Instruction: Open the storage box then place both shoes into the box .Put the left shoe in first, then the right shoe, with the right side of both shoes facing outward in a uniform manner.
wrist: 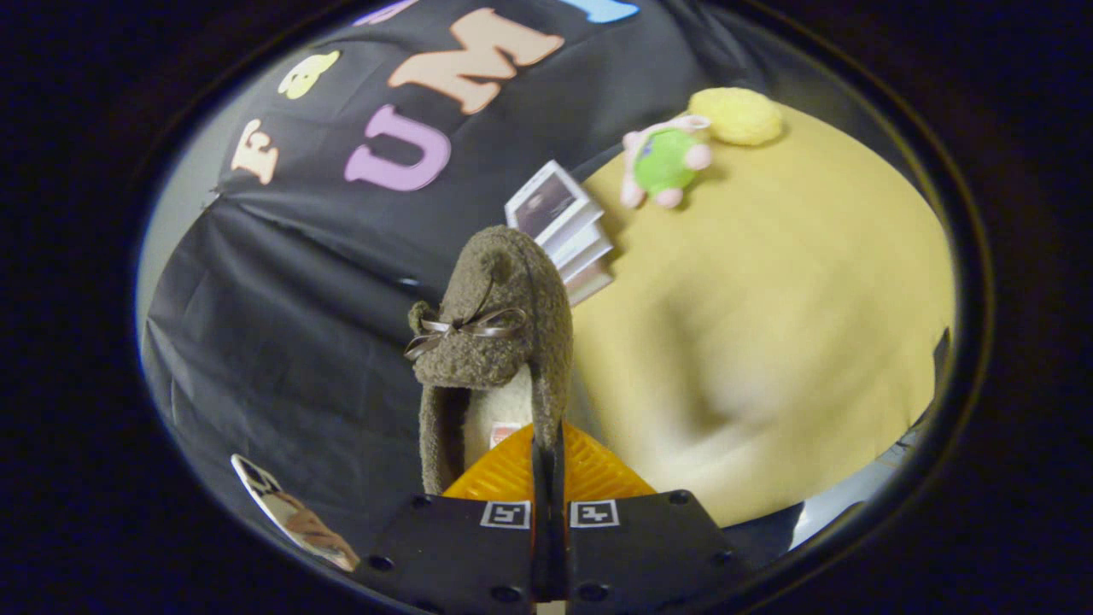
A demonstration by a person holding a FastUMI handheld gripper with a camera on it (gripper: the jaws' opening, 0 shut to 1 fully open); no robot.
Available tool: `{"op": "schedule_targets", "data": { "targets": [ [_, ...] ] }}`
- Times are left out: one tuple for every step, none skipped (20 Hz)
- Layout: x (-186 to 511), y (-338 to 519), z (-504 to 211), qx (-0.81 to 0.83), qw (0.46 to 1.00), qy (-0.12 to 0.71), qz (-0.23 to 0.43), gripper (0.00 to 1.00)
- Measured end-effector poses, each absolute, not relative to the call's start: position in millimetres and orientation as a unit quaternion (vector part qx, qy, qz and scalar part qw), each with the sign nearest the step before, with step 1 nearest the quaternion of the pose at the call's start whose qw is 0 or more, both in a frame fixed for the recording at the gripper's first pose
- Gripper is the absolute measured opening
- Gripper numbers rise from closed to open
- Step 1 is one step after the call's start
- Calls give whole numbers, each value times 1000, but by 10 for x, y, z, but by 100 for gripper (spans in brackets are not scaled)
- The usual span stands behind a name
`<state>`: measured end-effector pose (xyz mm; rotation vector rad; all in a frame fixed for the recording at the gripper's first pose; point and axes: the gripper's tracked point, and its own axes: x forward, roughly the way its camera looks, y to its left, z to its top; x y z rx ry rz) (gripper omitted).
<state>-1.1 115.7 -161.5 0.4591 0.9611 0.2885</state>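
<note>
The shoe (491,342) sits pinched in the tool (546,465), cards (564,226) and plush toy (666,162) beyond.

A black cloth wall (282,325) hangs behind a table (768,342) covered in yellow cloth.

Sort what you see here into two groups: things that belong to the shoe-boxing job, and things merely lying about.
Job: fuzzy brown shoe with ribbon bow, its edge pinched in the shut gripper.

Lying about: green and pink plush toy, yellow fluffy ball, stack of small boxes, all on the yellow table.

The tool (546,465) hides the slipper's (493,337) heel, seemingly pinched.
</note>
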Motion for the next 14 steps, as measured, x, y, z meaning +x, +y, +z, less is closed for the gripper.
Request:
{"op": "schedule_targets", "data": {
  "targets": [
    [-77,1404,-1618,214,844,466,161,3],
    [-121,1603,-1649,209,836,475,180,3],
    [-131,1779,-1722,201,830,483,195,3],
    [-138,1929,-1809,194,824,491,205,3],
    [-145,2013,-1916,187,819,501,207,3],
    [-104,2110,-1990,180,815,511,204,3],
    [-81,2175,-2064,169,814,518,201,3],
    [-47,2230,-2135,156,816,522,192,3],
    [-58,2267,-2186,140,820,524,183,3],
    [-76,2229,-2246,120,825,526,170,3],
    [-126,2189,-2320,98,830,526,157,3],
    [-121,2159,-2386,75,836,524,143,3],
    [-20,2123,-2509,55,841,522,133,3],
    [37,2099,-2608,40,843,522,124,3]
  ]
}}
